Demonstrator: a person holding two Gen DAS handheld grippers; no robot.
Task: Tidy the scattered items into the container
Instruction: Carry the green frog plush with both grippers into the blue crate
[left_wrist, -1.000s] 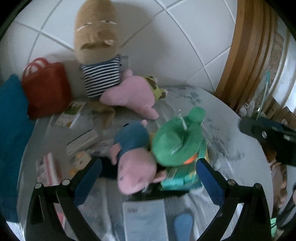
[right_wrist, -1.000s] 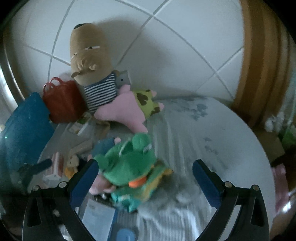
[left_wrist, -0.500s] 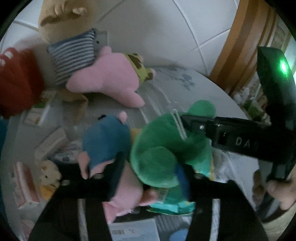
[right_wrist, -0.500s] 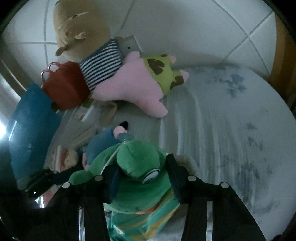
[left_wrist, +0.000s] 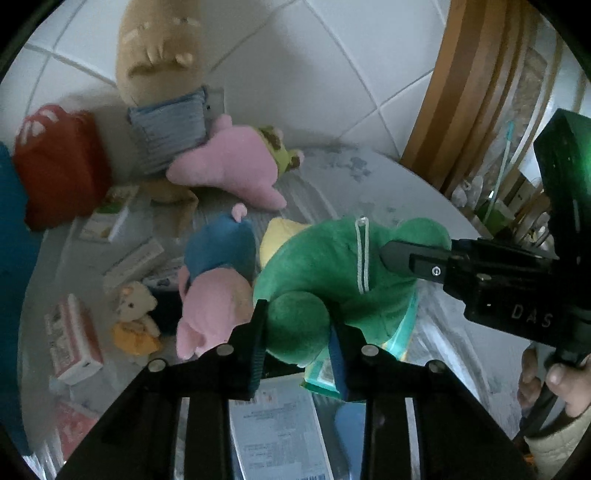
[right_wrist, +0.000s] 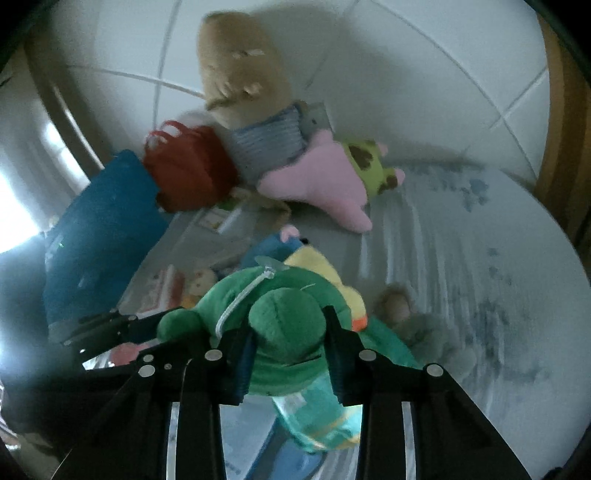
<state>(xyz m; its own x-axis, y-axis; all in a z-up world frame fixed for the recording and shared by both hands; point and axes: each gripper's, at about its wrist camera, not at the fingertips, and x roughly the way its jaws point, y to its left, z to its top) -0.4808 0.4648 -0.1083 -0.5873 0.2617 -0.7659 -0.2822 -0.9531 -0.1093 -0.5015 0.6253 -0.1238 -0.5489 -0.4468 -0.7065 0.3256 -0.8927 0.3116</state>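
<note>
A green plush toy (left_wrist: 332, 266) with a white cord loop and a yellow underside lies among scattered things on the grey bed. My left gripper (left_wrist: 295, 347) has both pads pressed on a rounded green limb, jaws still closing. In the right wrist view my right gripper (right_wrist: 288, 356) squeezes another bulge of the green plush toy (right_wrist: 284, 321), its jaws closing too. The right gripper's finger (left_wrist: 410, 256) shows at the toy's far side in the left wrist view. A blue container (right_wrist: 99, 236) stands at the left.
A pink and blue plush (left_wrist: 214, 288), a pink star plush (left_wrist: 229, 170), a tall tan plush (left_wrist: 162, 74), a red bag (left_wrist: 59, 166), a small bear (left_wrist: 135, 306), boxes (left_wrist: 72, 338) and a paper sheet (left_wrist: 277, 424) surround the toy. A teal packet (right_wrist: 314, 410) lies under it.
Both grippers were wide open and apart from the toy; they moved in and closed on the green plush from two sides. The toy has tipped, showing its yellow underside.
</note>
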